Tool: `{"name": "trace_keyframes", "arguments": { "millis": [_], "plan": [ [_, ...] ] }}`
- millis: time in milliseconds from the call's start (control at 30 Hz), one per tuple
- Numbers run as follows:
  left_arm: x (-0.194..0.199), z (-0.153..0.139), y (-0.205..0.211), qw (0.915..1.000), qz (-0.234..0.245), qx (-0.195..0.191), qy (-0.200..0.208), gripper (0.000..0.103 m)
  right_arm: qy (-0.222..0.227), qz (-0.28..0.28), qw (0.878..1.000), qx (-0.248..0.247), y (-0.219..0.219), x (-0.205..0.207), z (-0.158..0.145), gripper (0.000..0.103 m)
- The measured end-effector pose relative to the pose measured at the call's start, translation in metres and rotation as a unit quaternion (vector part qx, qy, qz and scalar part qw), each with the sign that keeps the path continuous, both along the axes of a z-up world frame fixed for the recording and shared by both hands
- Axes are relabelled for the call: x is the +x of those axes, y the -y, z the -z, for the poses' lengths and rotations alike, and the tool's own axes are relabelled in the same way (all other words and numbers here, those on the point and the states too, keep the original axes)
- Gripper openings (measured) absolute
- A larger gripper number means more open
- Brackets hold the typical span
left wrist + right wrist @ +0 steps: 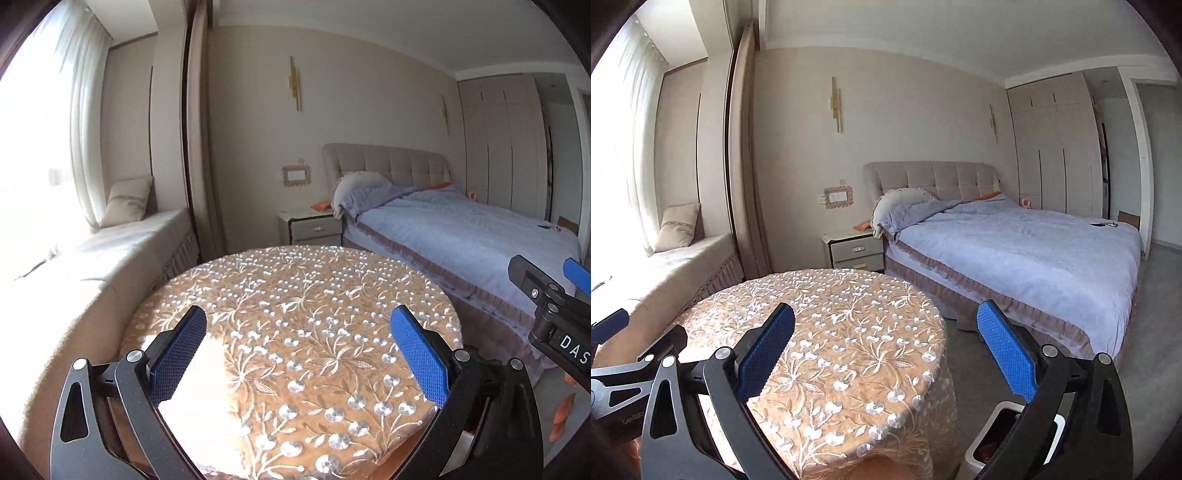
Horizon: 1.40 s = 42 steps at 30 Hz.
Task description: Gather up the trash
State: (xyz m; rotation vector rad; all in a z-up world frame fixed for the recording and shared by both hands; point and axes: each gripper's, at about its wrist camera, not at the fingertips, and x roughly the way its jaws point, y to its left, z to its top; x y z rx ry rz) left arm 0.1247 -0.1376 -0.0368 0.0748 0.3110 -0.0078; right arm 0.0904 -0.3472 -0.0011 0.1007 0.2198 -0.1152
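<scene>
My left gripper [298,328] is open and empty above a round table [295,295] covered with a tan embroidered cloth. My right gripper [886,325] is open and empty over the same table's right edge [820,314]. A white trash bin [1008,439] with dark contents stands on the floor right of the table, partly hidden by my right finger. Orange scraps [563,413] lie on the floor at the right of the left wrist view. The right gripper's body [554,306] shows at the right edge of the left view.
A bed [1015,251] with a blue quilt stands behind the table. A nightstand [855,249] with an orange item sits beside it. A cushioned window seat [110,251] runs along the left. Wardrobes [1060,147] line the far right wall.
</scene>
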Motion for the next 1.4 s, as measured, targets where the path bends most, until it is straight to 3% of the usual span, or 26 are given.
{"name": "trace_keyframes", "arguments": {
  "millis": [300, 700, 1400],
  "plan": [
    [-0.015, -0.004, -0.031, 0.9986, -0.029, -0.044, 0.002, 0.098, 0.011, -0.02, 1.0, -0.016, -0.049, -0.013, -0.017, 0.099],
    [-0.023, -0.006, -0.039, 0.9977, -0.063, -0.023, 0.01, 0.098, 0.018, -0.03, 0.999, -0.03, -0.064, -0.022, -0.019, 0.099],
    [-0.026, -0.009, -0.03, 0.9982, -0.058, 0.004, 0.018, 0.098, 0.025, -0.032, 0.998, -0.039, -0.069, -0.022, -0.02, 0.099]
  ]
}}
